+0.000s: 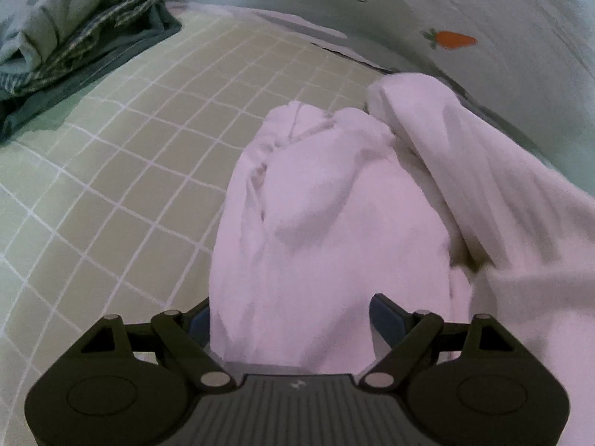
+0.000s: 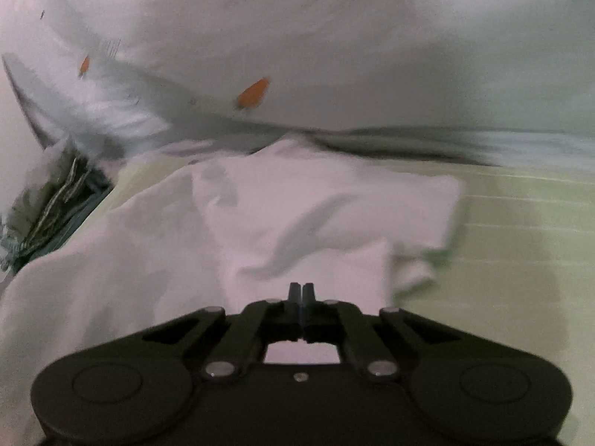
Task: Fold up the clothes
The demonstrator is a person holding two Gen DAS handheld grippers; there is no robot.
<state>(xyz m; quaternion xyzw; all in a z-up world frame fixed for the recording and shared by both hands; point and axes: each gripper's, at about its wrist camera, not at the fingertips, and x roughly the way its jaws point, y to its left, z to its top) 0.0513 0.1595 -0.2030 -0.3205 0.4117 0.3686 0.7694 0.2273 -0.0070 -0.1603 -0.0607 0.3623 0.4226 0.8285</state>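
Left gripper (image 1: pixel 290 319) wide around white garment (image 1: pixel 334 204); right gripper (image 2: pixel 301 291) closed.

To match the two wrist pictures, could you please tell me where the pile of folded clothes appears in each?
Left wrist: pile of folded clothes at the upper left, on the checked sheet.
Right wrist: pile at the left edge, blurred.
Shared landmark: the white garment.

A: Dim and flat light in both views; a purplish cast on the crumpled white cotton garment (image 1: pixel 327 200); no glare.

B: The left view is fairly sharp; the right is smeared by motion, streaking the pale quilt with orange carrot prints (image 2: pixel 334 55); lines bow at the dark fisheye corners.
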